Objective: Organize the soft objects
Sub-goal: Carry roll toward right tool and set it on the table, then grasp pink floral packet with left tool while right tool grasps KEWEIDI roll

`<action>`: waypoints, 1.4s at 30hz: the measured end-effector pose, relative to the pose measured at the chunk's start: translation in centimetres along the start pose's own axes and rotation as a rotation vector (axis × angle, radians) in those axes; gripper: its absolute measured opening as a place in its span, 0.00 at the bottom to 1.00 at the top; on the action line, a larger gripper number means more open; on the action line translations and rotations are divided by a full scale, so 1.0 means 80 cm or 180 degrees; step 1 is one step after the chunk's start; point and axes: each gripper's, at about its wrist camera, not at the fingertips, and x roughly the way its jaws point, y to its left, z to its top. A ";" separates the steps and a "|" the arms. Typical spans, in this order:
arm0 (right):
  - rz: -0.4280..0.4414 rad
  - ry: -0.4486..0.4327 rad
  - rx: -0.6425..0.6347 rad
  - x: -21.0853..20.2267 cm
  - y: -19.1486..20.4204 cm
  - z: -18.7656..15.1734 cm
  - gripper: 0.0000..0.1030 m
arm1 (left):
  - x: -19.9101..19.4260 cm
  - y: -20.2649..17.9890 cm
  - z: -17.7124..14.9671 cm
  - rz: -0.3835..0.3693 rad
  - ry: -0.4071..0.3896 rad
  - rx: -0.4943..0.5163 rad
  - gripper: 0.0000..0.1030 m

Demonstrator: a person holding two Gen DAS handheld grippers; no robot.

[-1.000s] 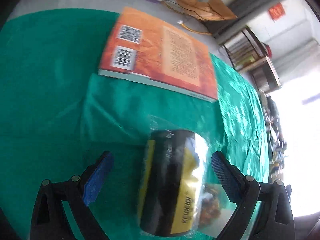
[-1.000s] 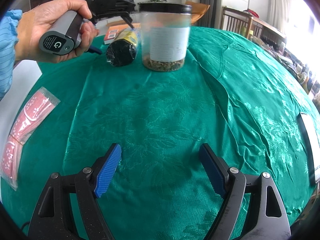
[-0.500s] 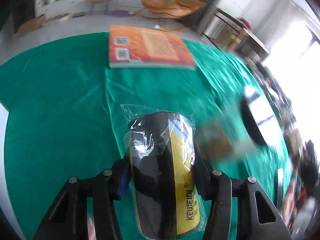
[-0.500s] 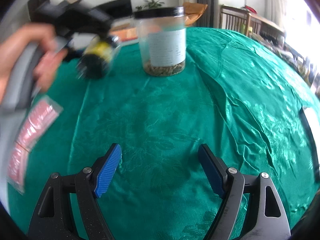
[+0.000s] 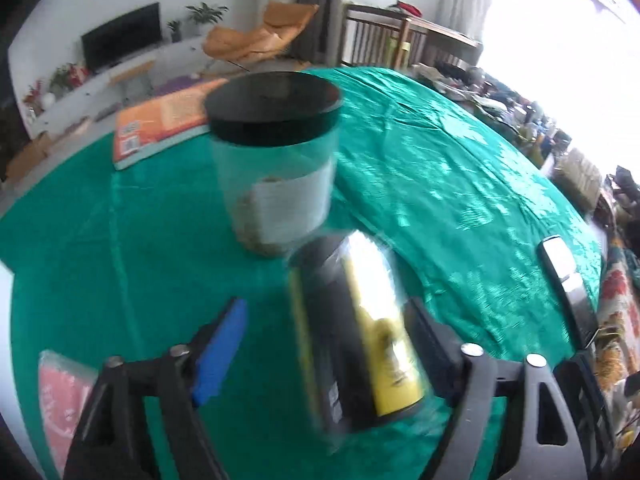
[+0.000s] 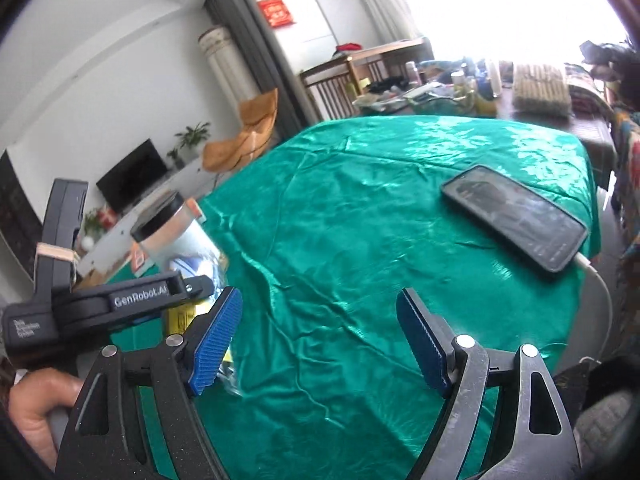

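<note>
A black-and-yellow roll [image 5: 360, 340] in clear wrap lies blurred between the fingers of my left gripper [image 5: 326, 312], just in front of the jar. The jaws are opening. The blue left pad [image 5: 220, 352] stands well off the roll, while the right finger is close against it. In the right wrist view the roll's yellow label [image 6: 180, 318] shows under the left gripper's black frame [image 6: 132, 302]. My right gripper [image 6: 320, 304] hovers open over the green cloth [image 6: 340, 220], with nothing between its pads.
A clear jar [image 5: 276, 184] with a black lid stands mid-table, with an orange book [image 5: 160, 128] behind it. A red packet [image 5: 64, 400] lies at the near left edge. A phone [image 6: 516, 216] on a white cable lies at the right. A hand [image 6: 32, 404] holds the left gripper.
The left gripper shut on the roll, carried it from beside the book to in front of the jar, then spread its jaws. The right gripper swung right, bringing the phone into view.
</note>
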 end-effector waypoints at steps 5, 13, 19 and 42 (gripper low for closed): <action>0.0095 0.0157 -0.0068 0.008 0.004 0.000 0.81 | -0.054 0.061 -0.074 0.0145 -0.0066 -0.0158 0.88; 0.0586 0.0480 -0.0538 0.026 0.047 -0.021 0.80 | -0.048 0.098 -0.167 0.0287 0.0106 -0.0231 0.94; 0.0684 0.0745 -0.1223 0.037 0.099 -0.052 0.80 | -0.045 0.101 -0.175 0.0271 0.0046 -0.0177 1.00; 0.0159 0.0754 -0.0238 0.067 0.006 -0.017 0.81 | -0.045 0.096 -0.177 0.0368 0.0022 -0.0053 1.00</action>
